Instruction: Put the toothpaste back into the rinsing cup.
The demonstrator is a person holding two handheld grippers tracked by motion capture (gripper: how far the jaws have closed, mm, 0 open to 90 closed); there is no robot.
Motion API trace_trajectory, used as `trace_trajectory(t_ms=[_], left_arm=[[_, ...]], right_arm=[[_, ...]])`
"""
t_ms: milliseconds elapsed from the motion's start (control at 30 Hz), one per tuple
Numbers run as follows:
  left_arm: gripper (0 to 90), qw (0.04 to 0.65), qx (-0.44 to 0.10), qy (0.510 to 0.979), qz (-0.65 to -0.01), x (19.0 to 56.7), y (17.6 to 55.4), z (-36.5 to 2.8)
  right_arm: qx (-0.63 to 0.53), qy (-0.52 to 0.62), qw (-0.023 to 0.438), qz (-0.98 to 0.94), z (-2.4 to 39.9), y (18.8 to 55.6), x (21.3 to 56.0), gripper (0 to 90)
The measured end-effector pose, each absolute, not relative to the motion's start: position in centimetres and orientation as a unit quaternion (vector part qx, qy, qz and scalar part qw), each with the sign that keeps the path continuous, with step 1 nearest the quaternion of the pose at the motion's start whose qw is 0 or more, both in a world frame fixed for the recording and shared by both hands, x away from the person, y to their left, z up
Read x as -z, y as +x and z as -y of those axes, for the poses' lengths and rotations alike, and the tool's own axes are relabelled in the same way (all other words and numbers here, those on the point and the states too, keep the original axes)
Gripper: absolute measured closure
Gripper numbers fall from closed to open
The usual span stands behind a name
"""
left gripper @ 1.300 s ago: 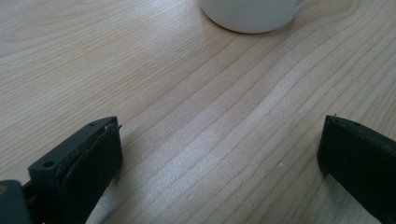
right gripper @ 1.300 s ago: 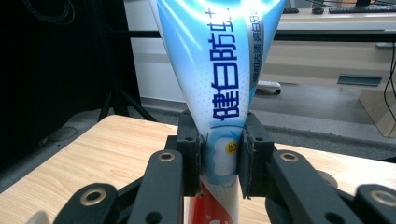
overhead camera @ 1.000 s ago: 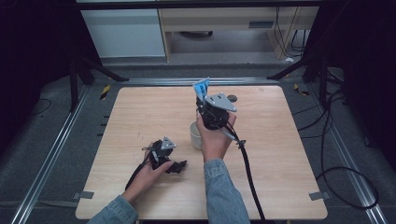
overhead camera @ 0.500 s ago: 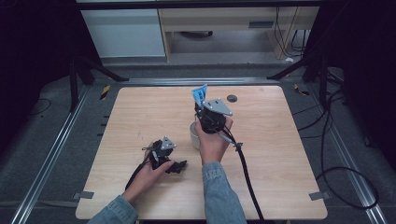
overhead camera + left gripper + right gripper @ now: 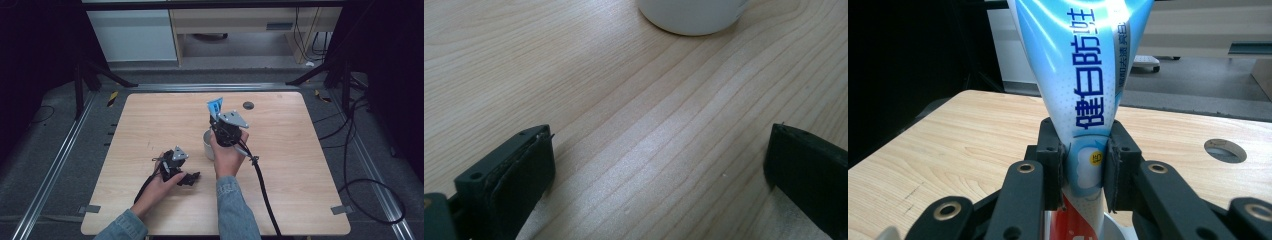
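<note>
A blue and white toothpaste tube (image 5: 1083, 85) stands upright with its flat tail up, pinched between the jaws of my right gripper (image 5: 1084, 167). In the high view that gripper (image 5: 220, 122) hovers just above a white cup (image 5: 208, 145) near the table's middle, and the tube (image 5: 215, 107) sticks up behind it. My left gripper (image 5: 192, 178) rests low on the wood at the front left, jaws wide apart with bare table between them. The cup's base (image 5: 694, 15) lies ahead of it, well beyond the jaws.
A round cable hole (image 5: 248, 105) sits in the wooden table (image 5: 300, 165) behind the right gripper. A black cable (image 5: 264, 195) trails from that gripper to the front edge. Dark stands and a white cabinet (image 5: 132, 35) lie beyond the table.
The right gripper with the tube has shifted slightly left and toward me, now over the cup. The left gripper has stayed put.
</note>
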State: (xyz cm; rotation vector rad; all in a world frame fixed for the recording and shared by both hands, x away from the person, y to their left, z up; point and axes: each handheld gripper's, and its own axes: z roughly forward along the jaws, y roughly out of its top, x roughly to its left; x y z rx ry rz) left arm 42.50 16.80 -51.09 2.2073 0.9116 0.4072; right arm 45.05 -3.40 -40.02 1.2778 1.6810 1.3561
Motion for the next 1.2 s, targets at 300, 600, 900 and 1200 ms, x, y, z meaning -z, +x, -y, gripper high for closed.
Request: trace_trajectory(t_ms=[300,600,900,1200], left_arm=[[0.0,0.352,-0.157,0.853,-0.352,51.1,42.5,-16.8],[0.0,0.351,-0.157,0.854,-0.351,51.1,42.5,-16.8],[0.0,0.351,-0.157,0.853,-0.352,51.1,42.5,-16.8],[0.0,0.351,-0.157,0.854,-0.351,51.1,42.5,-16.8]], right_arm=[[-0.514,0.487,0.305,-0.637,3.4,45.1,40.7,73.0],[-0.511,0.489,0.303,-0.639,3.4,45.0,41.2,73.0],[-0.51,0.492,0.297,-0.64,3.4,45.0,41.6,73.0],[-0.513,0.494,0.292,-0.639,3.4,45.1,41.9,72.9]])
